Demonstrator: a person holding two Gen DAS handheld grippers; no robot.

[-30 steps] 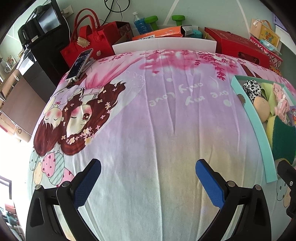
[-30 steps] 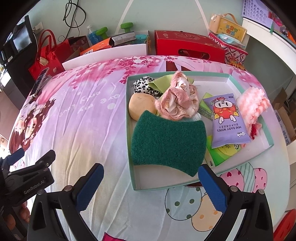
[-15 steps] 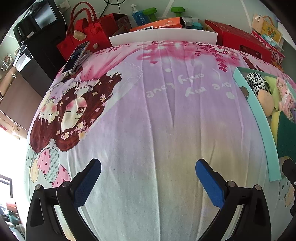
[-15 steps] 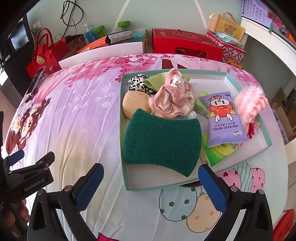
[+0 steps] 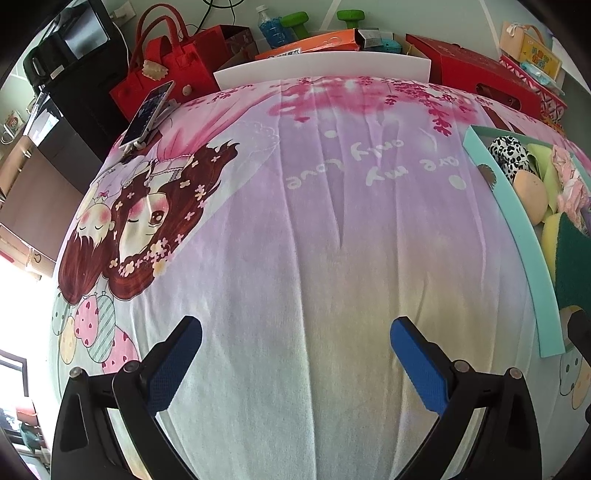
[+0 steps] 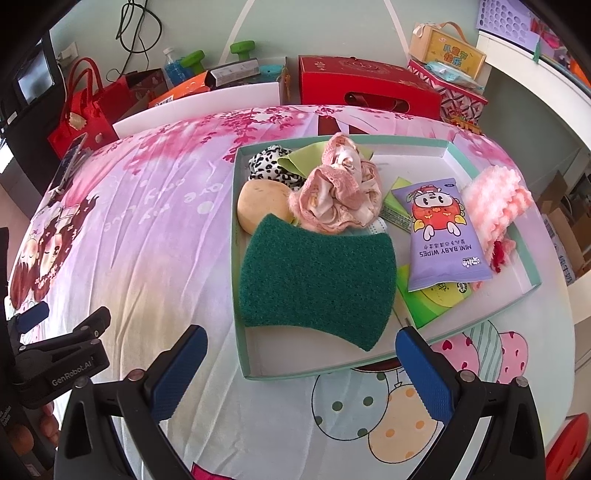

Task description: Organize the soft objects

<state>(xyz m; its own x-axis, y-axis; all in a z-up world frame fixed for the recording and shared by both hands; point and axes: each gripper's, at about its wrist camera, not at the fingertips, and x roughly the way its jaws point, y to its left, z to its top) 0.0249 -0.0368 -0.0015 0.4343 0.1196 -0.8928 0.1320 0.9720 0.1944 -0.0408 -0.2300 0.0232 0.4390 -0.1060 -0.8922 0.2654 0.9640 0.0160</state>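
Right gripper [image 6: 299, 354]: jaws spread wide, nothing between the blue pads [image 6: 177, 369], poised over the near edge of the teal tray [image 6: 236, 280]. Left gripper [image 5: 295, 350]: jaws equally wide, empty, above bare cartoon-print bedsheet [image 5: 295, 229], well left of the tray; its black body also visible at the lower left of the right wrist view.

Tray contents, right wrist view:
- Green scouring sponge [image 6: 314, 284], largest item, lying flat in the near-left part, directly ahead of the right gripper, between its fingertips and the remaining contents.
- Tan round sponge [image 6: 258, 208], just behind the green sponge, touching the left tray wall.
- Crumpled pink cloth [image 6: 336, 195], heaped at centre, overlapping the green sponge's far edge.
- Leopard-print fabric [image 6: 267, 168] in the far-left corner, partly under a light green cloth [image 6: 295, 162].
- Purple baby wipes pack [image 6: 443, 236], right of centre, resting on green-yellow packets [image 6: 432, 302].
- Pink-white knitted cloth [image 6: 495, 206], draped over the right tray wall.

Surroundings beyond the far edge of the bed: white board [image 5: 321, 68], red tote bag [image 5: 159, 74], red gift box [image 6: 369, 85], orange box [image 5: 310, 44], green dumbbells [image 5: 293, 22], water bottle [image 5: 267, 26]. Phone [image 5: 147, 112] propped at the far-left corner of the sheet.
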